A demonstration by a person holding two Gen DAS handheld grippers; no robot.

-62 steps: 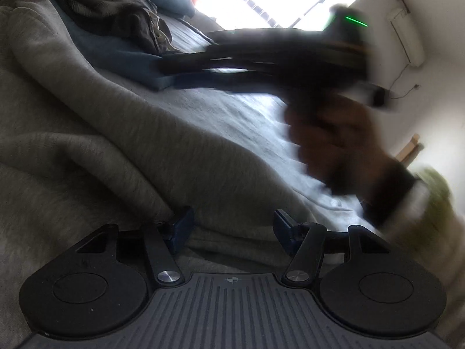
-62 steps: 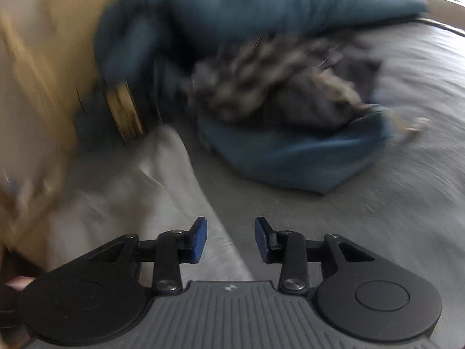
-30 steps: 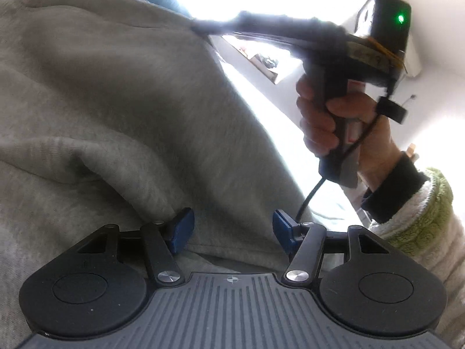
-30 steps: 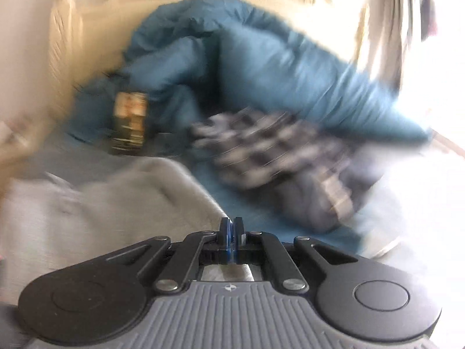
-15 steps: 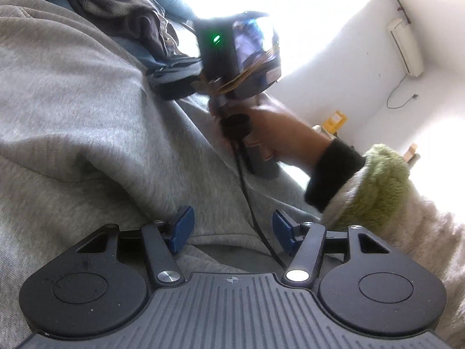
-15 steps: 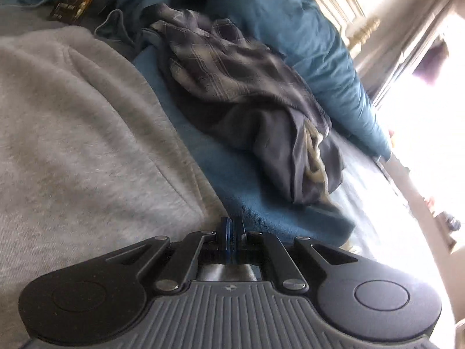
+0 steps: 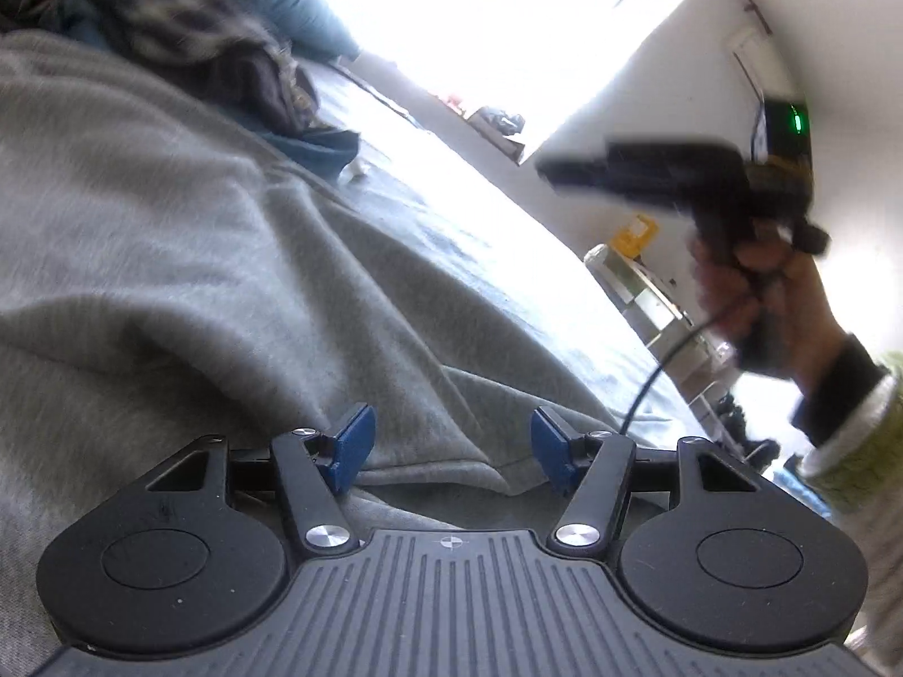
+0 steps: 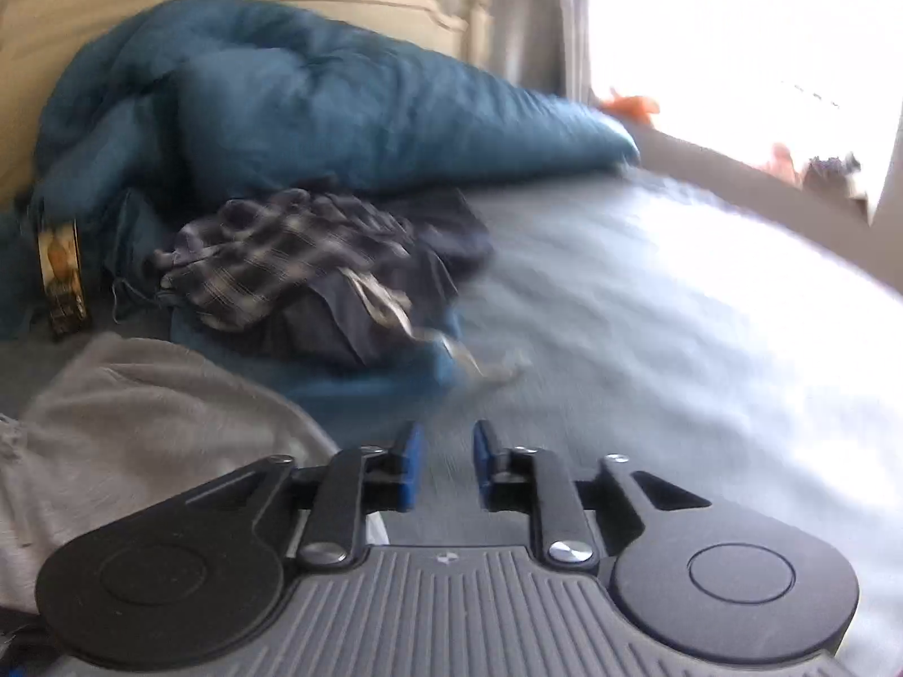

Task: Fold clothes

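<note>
A grey sweatshirt lies spread and rumpled over the bed, filling the left of the left wrist view. My left gripper is open right over its near fold, nothing pinched between the blue pads. The same grey sweatshirt shows at the lower left of the right wrist view. My right gripper is open above bare sheet, just right of the sweatshirt's edge, holding nothing. From the left wrist view the right gripper hangs in the air at the right, blurred, held by a hand.
A crumpled plaid shirt lies on a folded blue cloth beyond the sweatshirt. A blue duvet is bunched against the headboard. Pale grey sheet spreads to the right. A bright window is at the far right.
My right gripper has opened and let go of the sweatshirt, then lifted away to the right. The sweatshirt has dropped flat. The left gripper stays open in place.
</note>
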